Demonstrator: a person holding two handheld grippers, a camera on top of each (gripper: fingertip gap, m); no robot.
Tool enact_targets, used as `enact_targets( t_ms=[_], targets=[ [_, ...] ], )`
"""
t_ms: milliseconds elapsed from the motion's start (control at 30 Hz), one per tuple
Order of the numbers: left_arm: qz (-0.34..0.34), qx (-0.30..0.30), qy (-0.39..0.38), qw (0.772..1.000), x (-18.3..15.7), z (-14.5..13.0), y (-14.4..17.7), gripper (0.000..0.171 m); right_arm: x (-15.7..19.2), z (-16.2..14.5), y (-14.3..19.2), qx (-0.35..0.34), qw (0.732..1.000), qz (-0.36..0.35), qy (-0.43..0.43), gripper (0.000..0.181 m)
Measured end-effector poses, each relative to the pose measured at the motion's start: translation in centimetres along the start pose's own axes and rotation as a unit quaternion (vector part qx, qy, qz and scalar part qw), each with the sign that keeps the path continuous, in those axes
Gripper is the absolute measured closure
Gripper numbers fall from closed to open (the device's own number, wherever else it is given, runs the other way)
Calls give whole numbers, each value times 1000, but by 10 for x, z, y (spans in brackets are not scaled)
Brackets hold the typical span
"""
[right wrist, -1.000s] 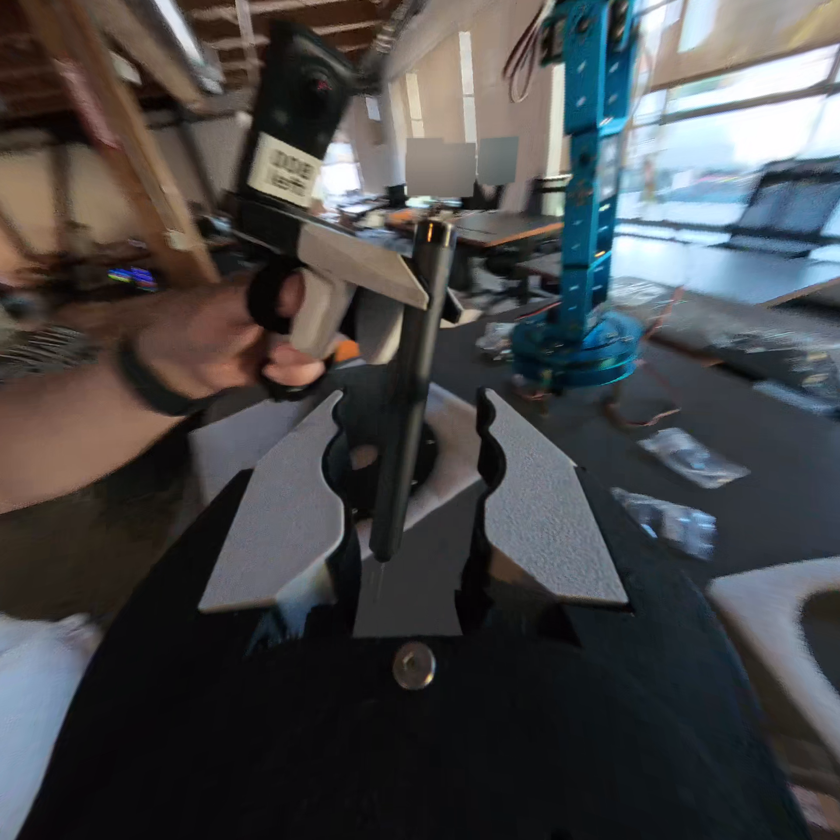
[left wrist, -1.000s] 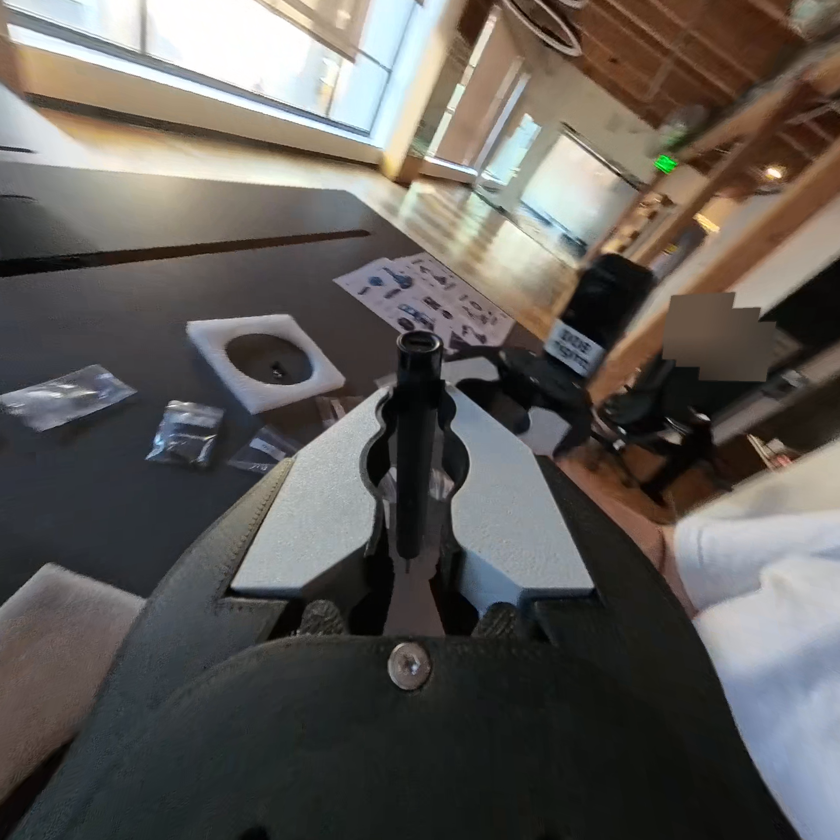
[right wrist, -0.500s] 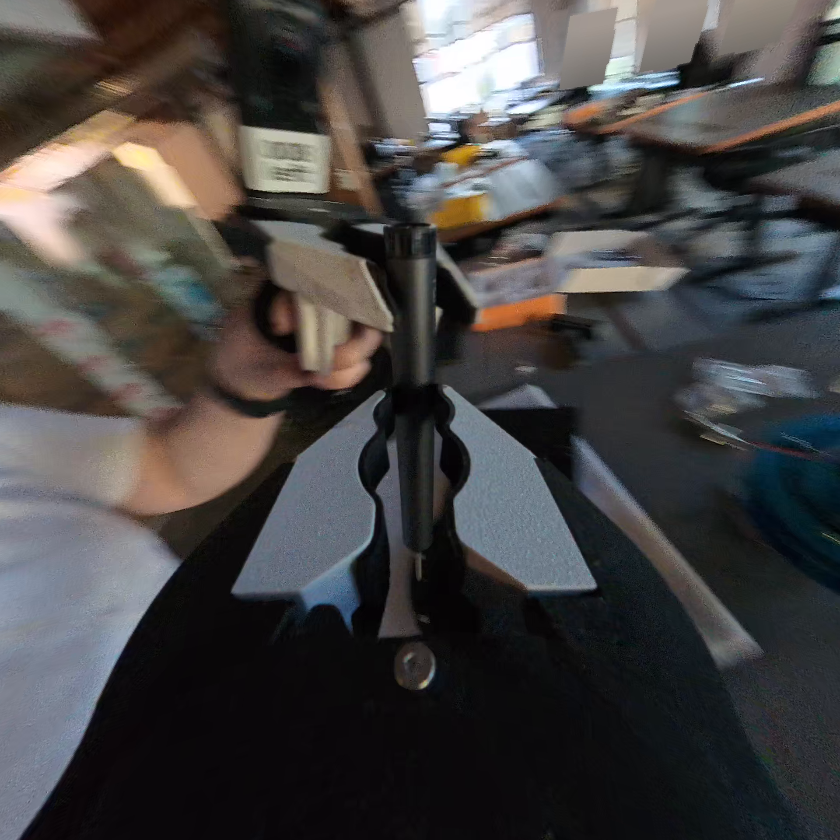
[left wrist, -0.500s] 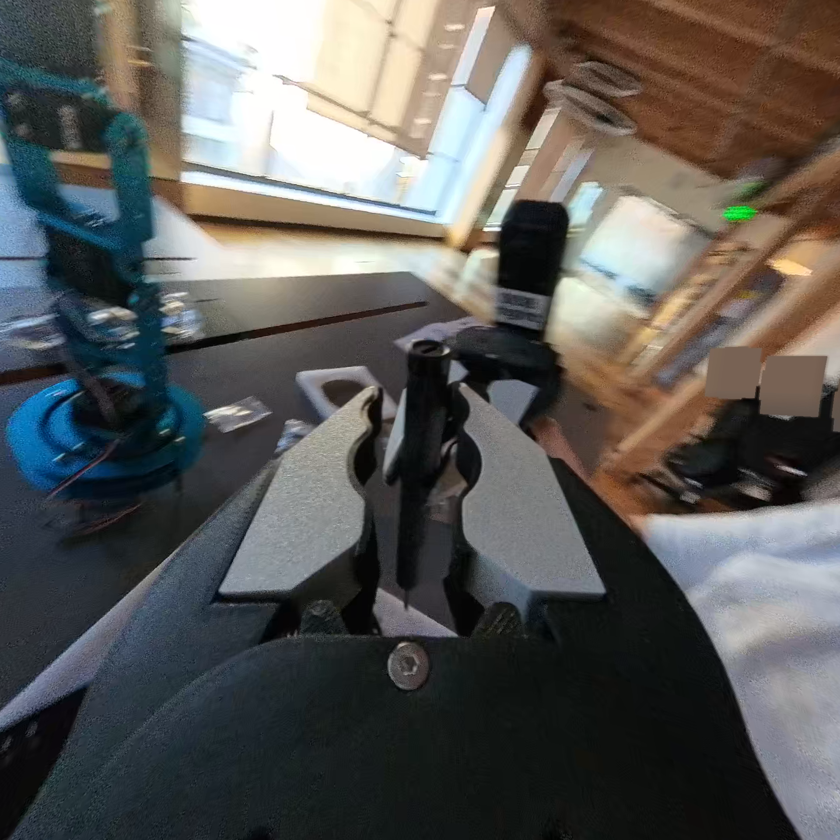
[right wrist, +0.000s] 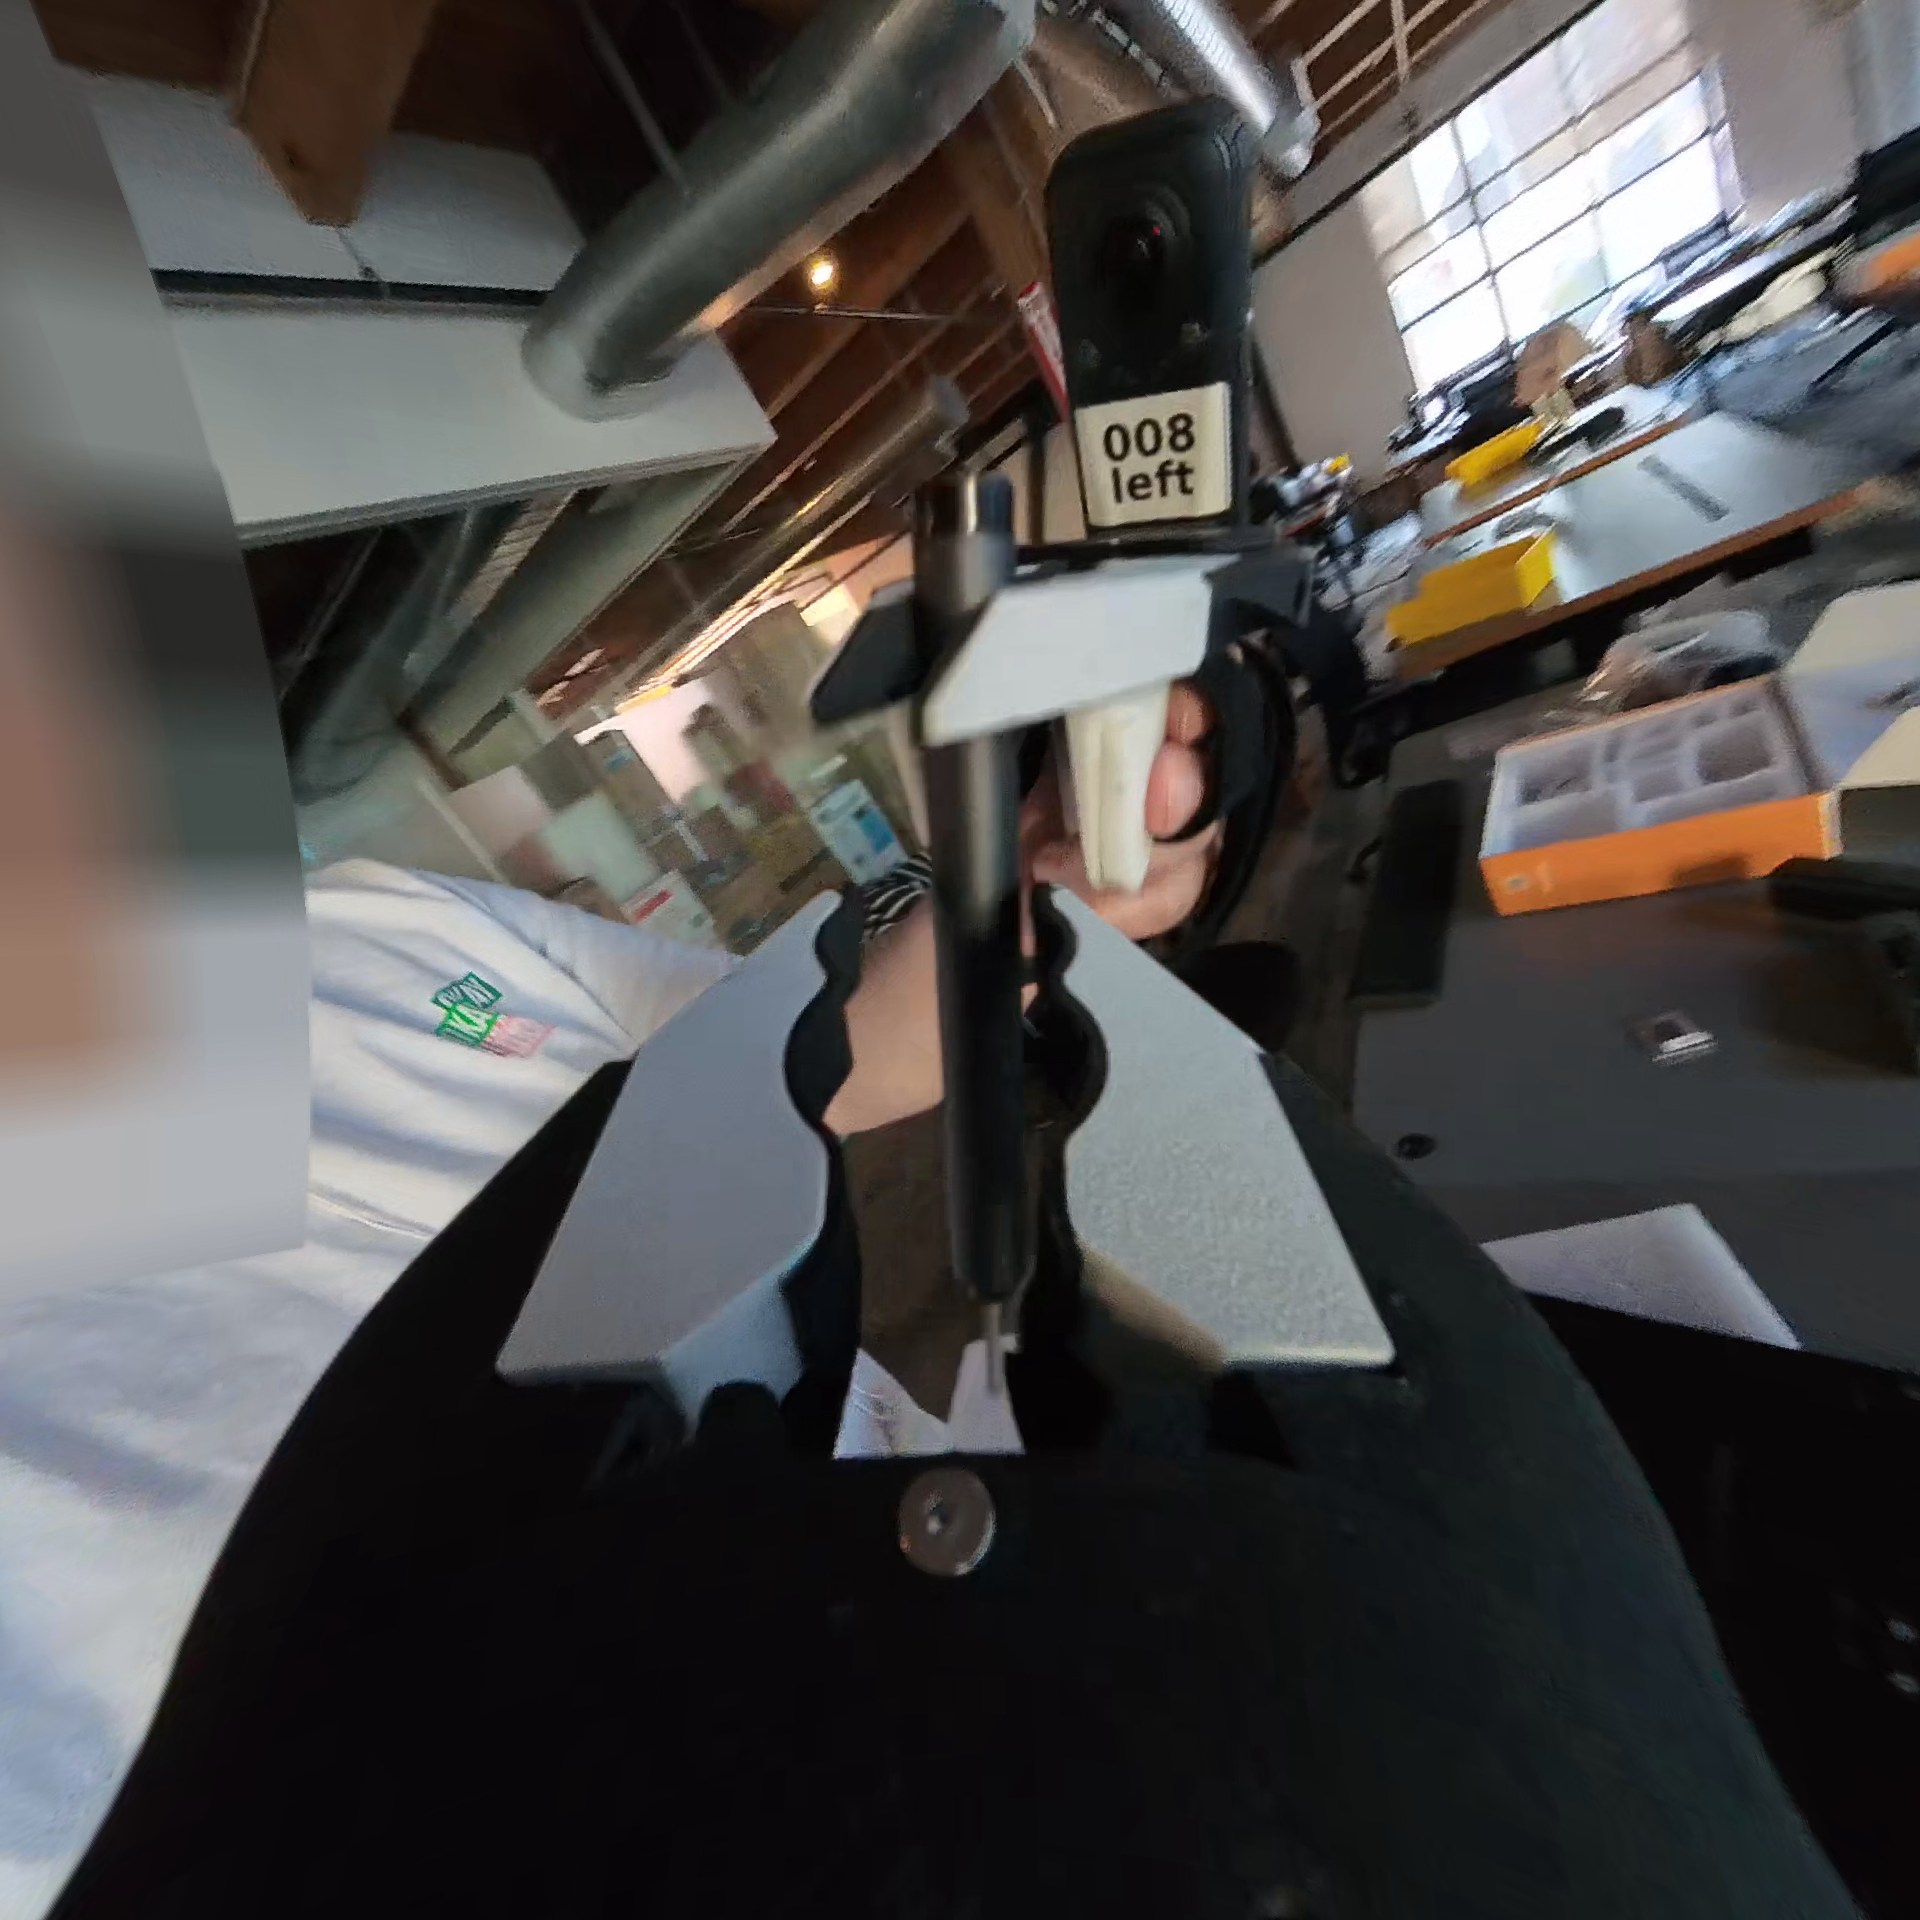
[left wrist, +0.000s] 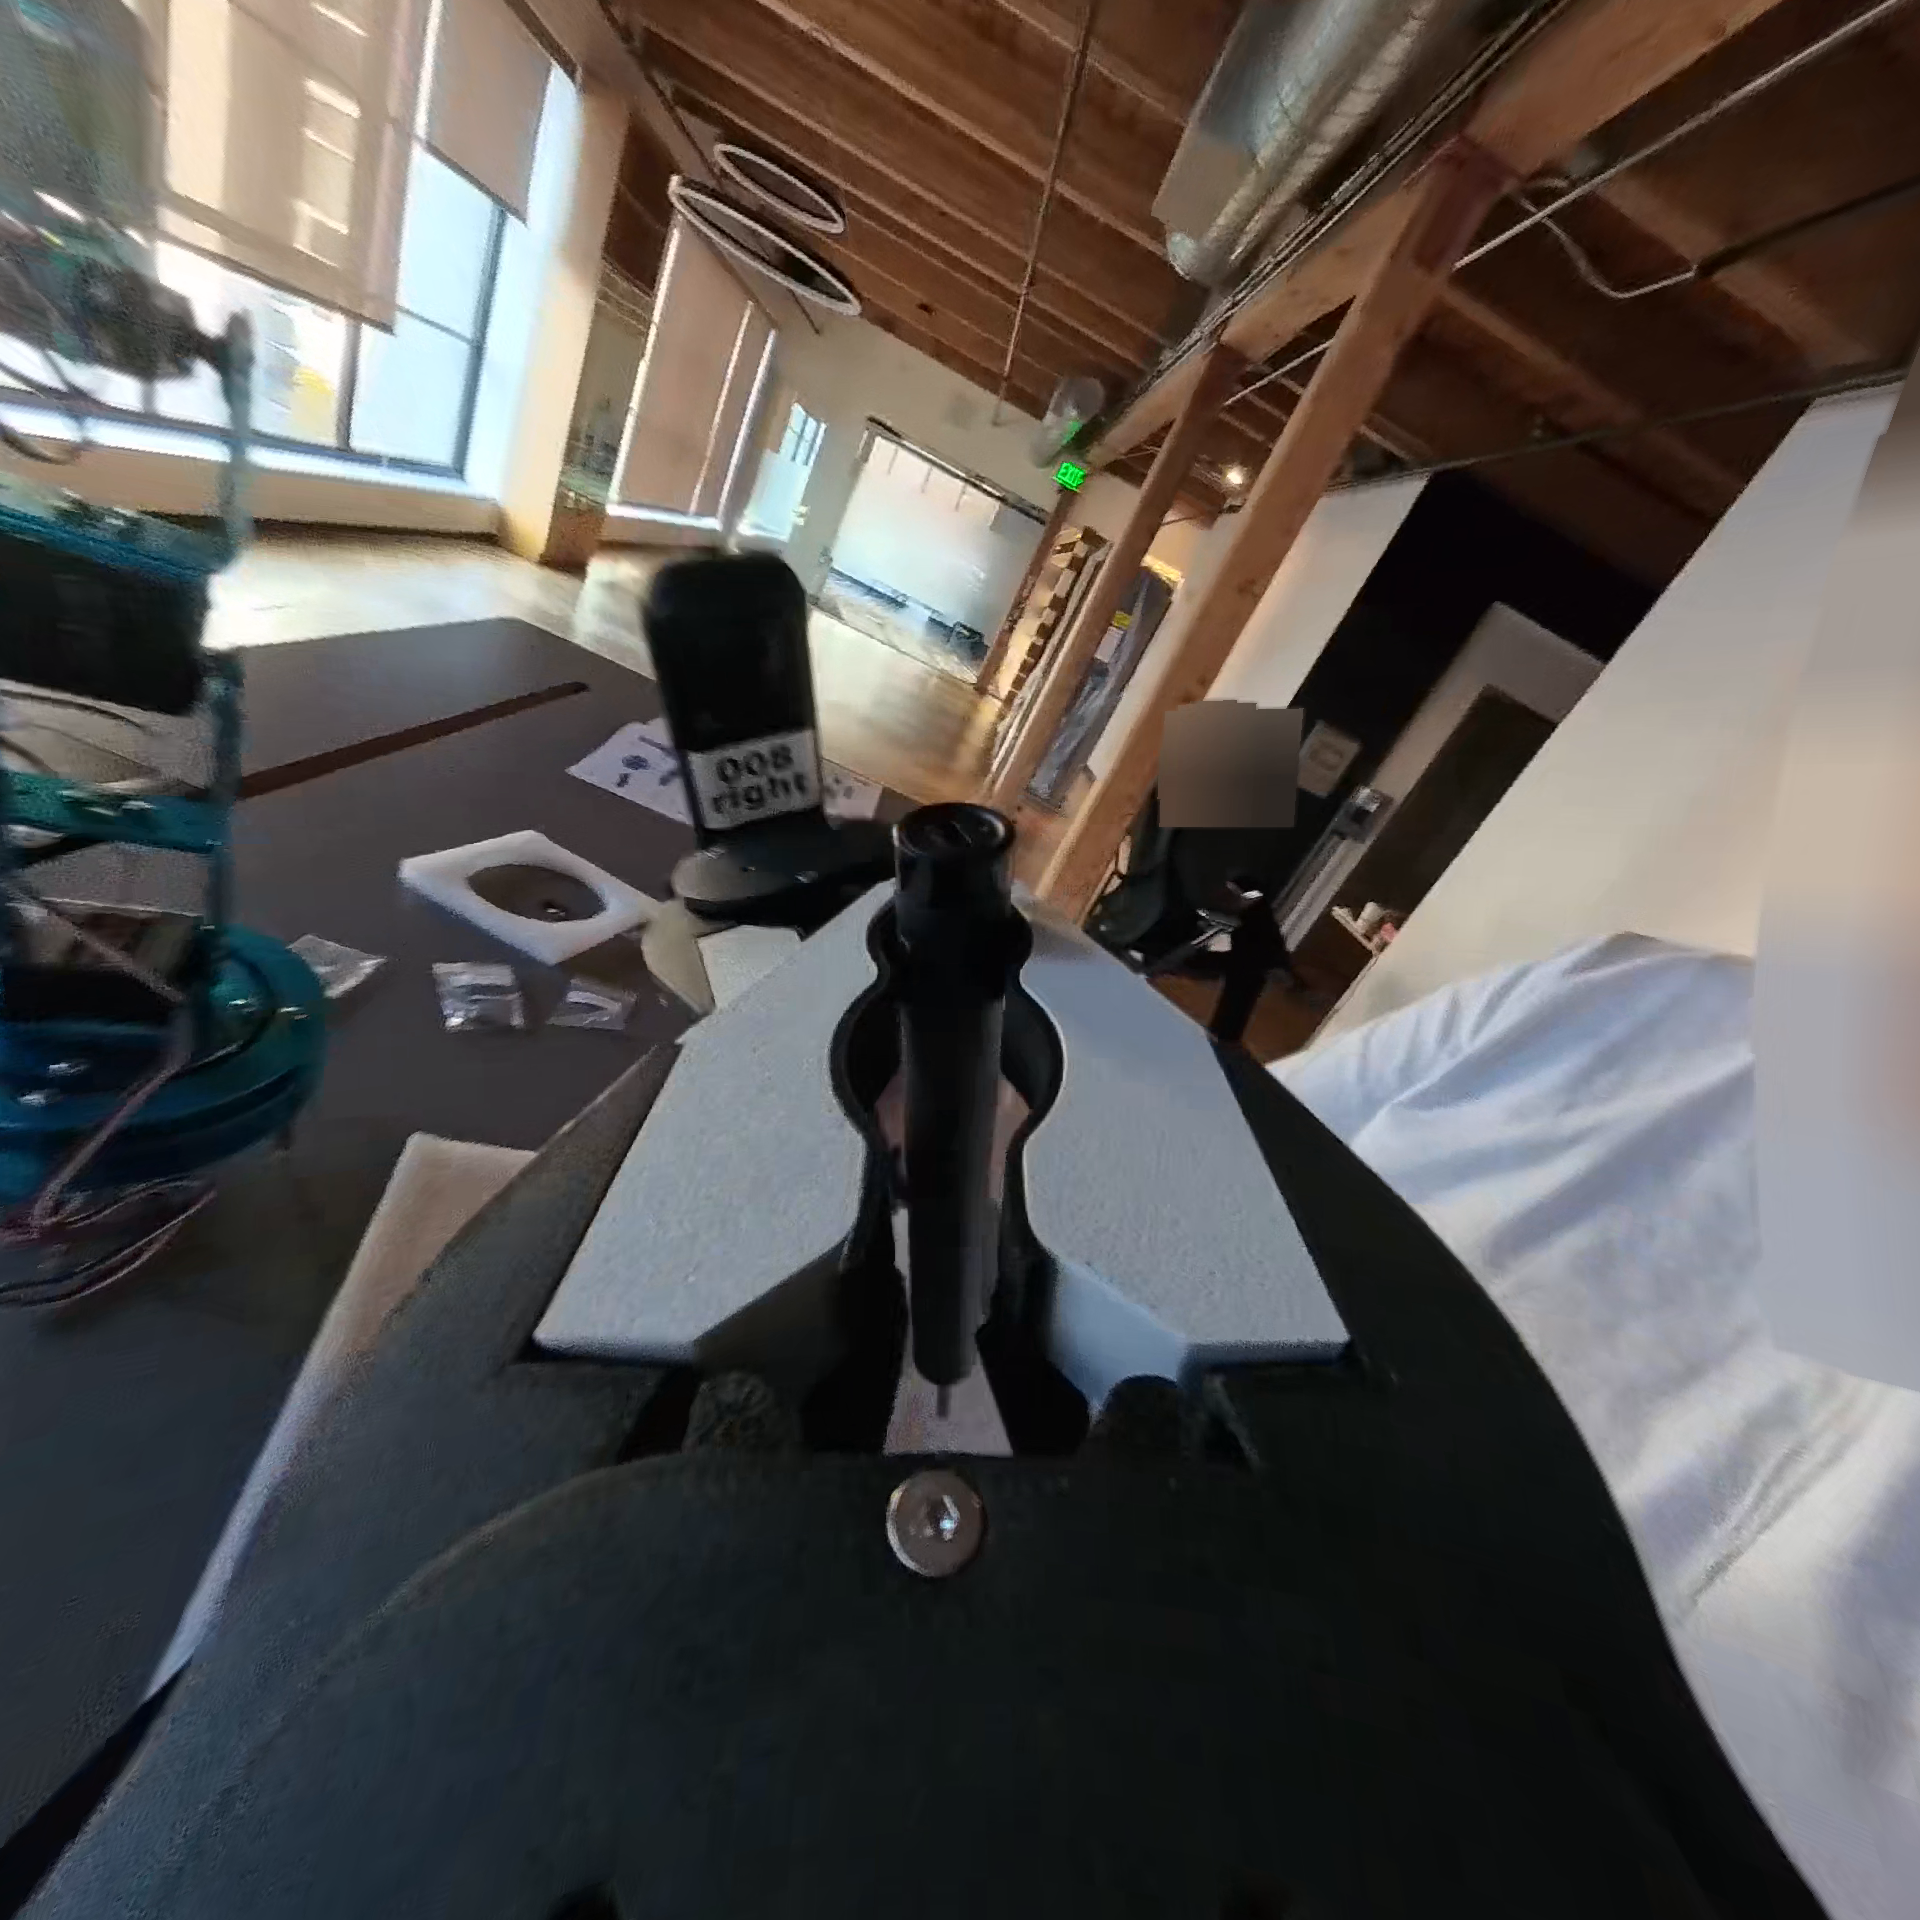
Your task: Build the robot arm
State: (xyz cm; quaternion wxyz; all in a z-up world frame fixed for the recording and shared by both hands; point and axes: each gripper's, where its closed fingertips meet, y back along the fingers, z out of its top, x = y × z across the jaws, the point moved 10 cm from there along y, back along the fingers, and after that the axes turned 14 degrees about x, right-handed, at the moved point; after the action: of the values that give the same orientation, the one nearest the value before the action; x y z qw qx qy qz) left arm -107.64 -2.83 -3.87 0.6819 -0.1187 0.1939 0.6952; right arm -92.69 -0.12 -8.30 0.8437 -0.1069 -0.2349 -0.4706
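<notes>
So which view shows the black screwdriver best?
The right wrist view: the screwdriver runs side-on, cap to thin tip, clamped in the left gripper and passing through the open right gripper. The left wrist view shows it foreshortened, pinched between its own fingers.

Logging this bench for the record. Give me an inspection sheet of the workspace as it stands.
Surface: dark table.
Things: black screwdriver, thin tip toward the cameras.
Clutter: white foam frame, small plastic bags, printed sheet, orange box.
Grippers: left gripper shut on the screwdriver; right gripper open, fingers either side of its shaft.
Cables: thin wires on the blue robot arm kit.
Surroundings: wooden beams, windows, yellow bins.
</notes>
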Motion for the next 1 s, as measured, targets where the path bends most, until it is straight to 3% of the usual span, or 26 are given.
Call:
enact_targets(
  t_ms=[33, 200, 267, 467, 500, 533, 633, 767, 1000],
  targets=[
    [7, -3, -8, 1000, 0, -1, 11, 160, -1, -5, -5, -1, 1000, -18, 14, 145],
    [0, -1, -29, 1000, 2, -6, 46, 161, -6, -29, -33, 49, 990, -121, 47, 151],
    [-4, 4, -29, 1000, 5, -8, 52, 161, -8, -28, -42, 52, 990, -125, 44, 151],
    [-9, 8, -34, 999, 11, -12, 51, 161, -28, -28, -60, 96, 984, -144, 46, 144],
    [-11, 8, -33, 999, 11, -13, 49, 161, -29, -30, -62, 105, 981, -150, 57, 147],
    [-12, 10, -31, 999, 12, -14, 46, 161, -28, -31, -62, 114, 979, -154, 75, 163],
    [-5, 9, -28, 1000, 12, -20, 42, 160, -27, -35, -62, 132, 968, -190, 98, 166],
    [28, 1, -8, 1000, 8, -29, 53, 156, -34, -39, -58, 154, 944, -268, 115, 166],
    [146, 27, -34, 988, 4, -47, 65, 160, -50, -47, -79, 169, 933, -293, 121, 166]
  ],
)
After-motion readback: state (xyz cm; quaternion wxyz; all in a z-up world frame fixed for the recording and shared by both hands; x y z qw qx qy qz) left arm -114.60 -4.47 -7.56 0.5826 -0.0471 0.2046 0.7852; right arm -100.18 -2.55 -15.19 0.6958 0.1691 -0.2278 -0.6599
